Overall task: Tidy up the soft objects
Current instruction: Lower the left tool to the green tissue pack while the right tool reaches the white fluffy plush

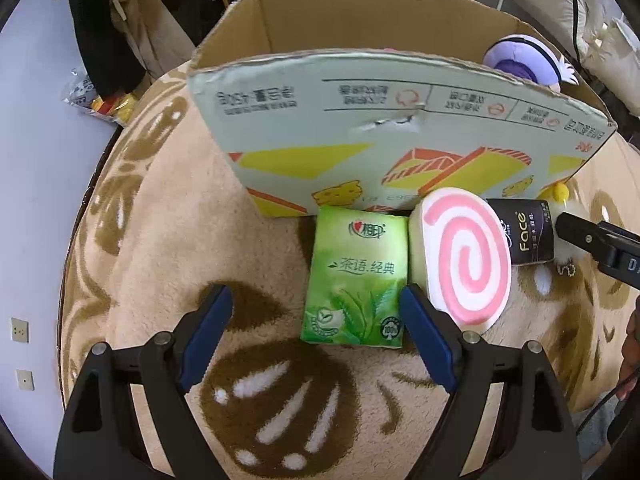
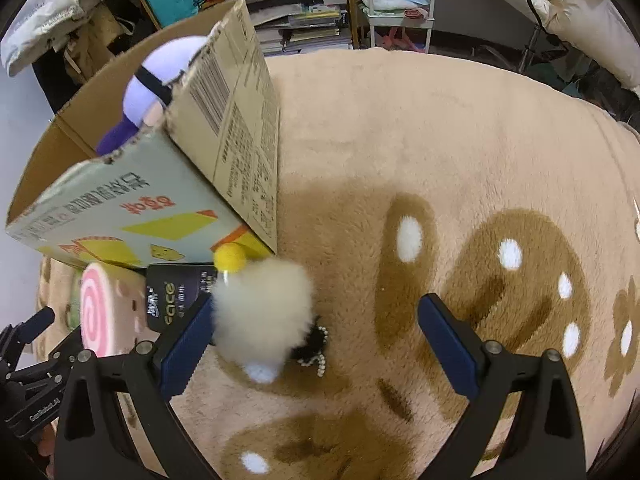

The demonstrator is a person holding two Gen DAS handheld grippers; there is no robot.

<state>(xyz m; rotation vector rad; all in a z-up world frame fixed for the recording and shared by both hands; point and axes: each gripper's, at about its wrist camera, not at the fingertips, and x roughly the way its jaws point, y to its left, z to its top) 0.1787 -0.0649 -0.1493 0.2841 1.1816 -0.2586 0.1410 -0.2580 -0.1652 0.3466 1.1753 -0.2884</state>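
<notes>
Left claw, wide and empty, sits left of the green tissue pack, apparently lengthwise; right claw wide too.

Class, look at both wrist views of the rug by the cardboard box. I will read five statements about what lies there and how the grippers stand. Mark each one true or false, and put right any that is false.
1. The green tissue pack lies on the rug in front of the cardboard box. True.
2. The left gripper is clamped on the pink swirl cushion. False: its jaws stand open and hold nothing.
3. A purple plush toy sits inside the box. True.
4. The black Face pack lies inside the box. False: it lies on the rug outside it.
5. The right gripper is shut on the fluffy cream pom-pom. False: its jaws are open.
</notes>
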